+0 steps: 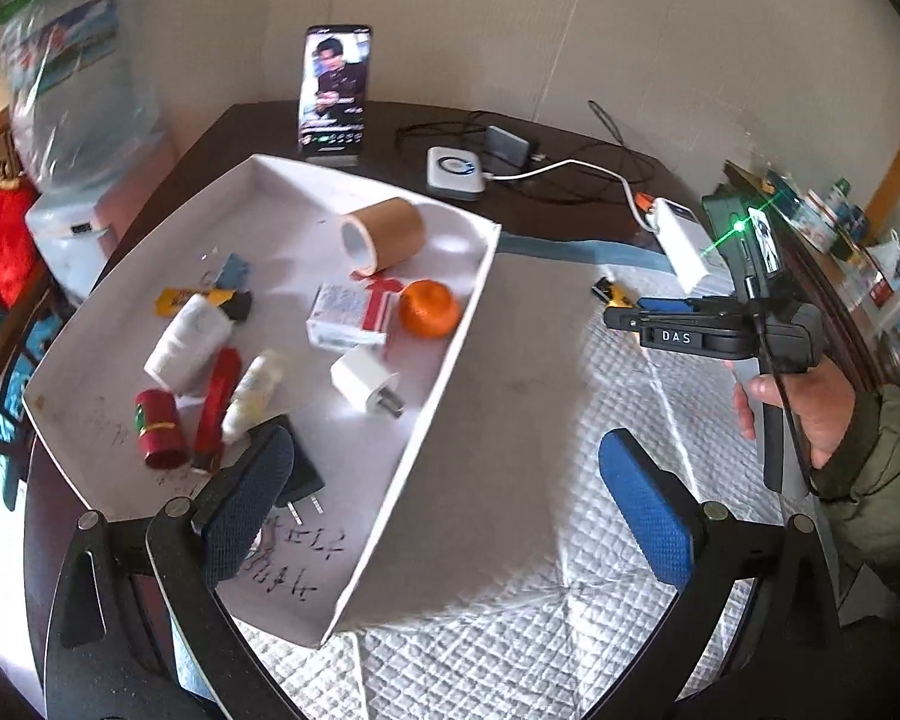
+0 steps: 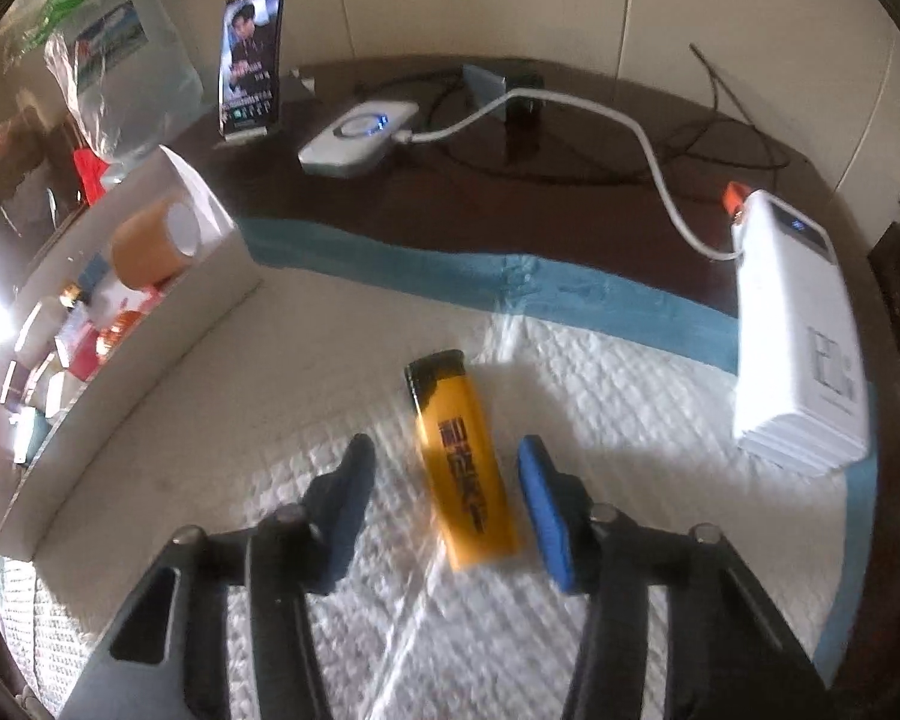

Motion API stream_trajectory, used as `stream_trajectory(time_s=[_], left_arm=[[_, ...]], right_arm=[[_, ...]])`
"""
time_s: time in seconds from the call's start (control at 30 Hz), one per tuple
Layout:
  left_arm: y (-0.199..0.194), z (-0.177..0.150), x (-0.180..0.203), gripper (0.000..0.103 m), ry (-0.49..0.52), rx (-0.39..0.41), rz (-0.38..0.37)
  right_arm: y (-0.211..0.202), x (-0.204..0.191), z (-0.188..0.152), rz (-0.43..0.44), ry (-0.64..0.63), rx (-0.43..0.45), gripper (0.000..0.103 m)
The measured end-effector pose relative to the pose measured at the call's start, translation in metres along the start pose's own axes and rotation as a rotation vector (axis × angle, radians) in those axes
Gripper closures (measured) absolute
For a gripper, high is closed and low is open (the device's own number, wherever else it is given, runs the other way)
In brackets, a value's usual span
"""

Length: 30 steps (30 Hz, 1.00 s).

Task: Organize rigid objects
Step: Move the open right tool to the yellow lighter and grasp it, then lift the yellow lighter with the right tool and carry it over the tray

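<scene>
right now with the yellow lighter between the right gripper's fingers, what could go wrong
1. The right gripper straddles the yellow lighter with gaps on both sides; it lies skewed, so it may twist or slip out.
2. The white tray is already crowded, so a dropped lighter might knock the orange.

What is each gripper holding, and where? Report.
Nothing. The yellow lighter lies loose inside the right gripper, gaps either side; the left gripper is open, empty.
</scene>
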<state>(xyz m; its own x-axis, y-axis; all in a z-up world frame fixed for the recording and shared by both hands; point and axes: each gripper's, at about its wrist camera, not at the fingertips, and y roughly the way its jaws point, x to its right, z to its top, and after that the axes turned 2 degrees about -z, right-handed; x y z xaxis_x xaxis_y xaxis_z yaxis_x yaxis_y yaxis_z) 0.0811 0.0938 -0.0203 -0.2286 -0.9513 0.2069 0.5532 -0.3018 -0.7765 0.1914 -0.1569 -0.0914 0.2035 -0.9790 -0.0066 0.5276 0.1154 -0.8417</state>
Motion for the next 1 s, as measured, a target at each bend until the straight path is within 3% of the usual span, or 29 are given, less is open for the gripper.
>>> stream_trajectory(time_s=[0.07, 0.13, 0.17, 0.2, 0.43, 0.67, 1.0], left_arm=[[0.002, -0.001, -0.003, 0.0, -0.018, -0.004, 0.005], [0.005, 0.0, -0.005, 0.0, -0.025, -0.007, 0.006], [0.006, 0.0, -0.005, 0.0, -0.027, -0.009, 0.005], [0.006, 0.0, -0.004, 0.0, -0.026, -0.009, 0.004], [0.007, 0.001, 0.001, 0.0, -0.006, -0.009, 0.001], [0.004, 0.003, 0.006, 0.0, 0.013, 0.004, -0.005], [-0.002, 0.005, 0.014, 0.0, 0.045, 0.02, -0.017]], right_arm=[[0.002, -0.006, 0.0, -0.023, -0.043, -0.001, 0.06], [0.001, -0.012, -0.001, -0.025, -0.088, 0.007, 0.069], [0.0, -0.014, -0.002, -0.028, -0.107, 0.011, 0.079], [0.0, -0.016, -0.003, -0.033, -0.119, 0.012, 0.08], [-0.014, -0.016, -0.008, -0.034, -0.123, 0.057, 0.081], [-0.063, -0.004, -0.004, 0.052, 0.015, 0.158, 0.081], [-0.128, -0.015, 0.011, 0.161, 0.084, 0.316, 0.081]])
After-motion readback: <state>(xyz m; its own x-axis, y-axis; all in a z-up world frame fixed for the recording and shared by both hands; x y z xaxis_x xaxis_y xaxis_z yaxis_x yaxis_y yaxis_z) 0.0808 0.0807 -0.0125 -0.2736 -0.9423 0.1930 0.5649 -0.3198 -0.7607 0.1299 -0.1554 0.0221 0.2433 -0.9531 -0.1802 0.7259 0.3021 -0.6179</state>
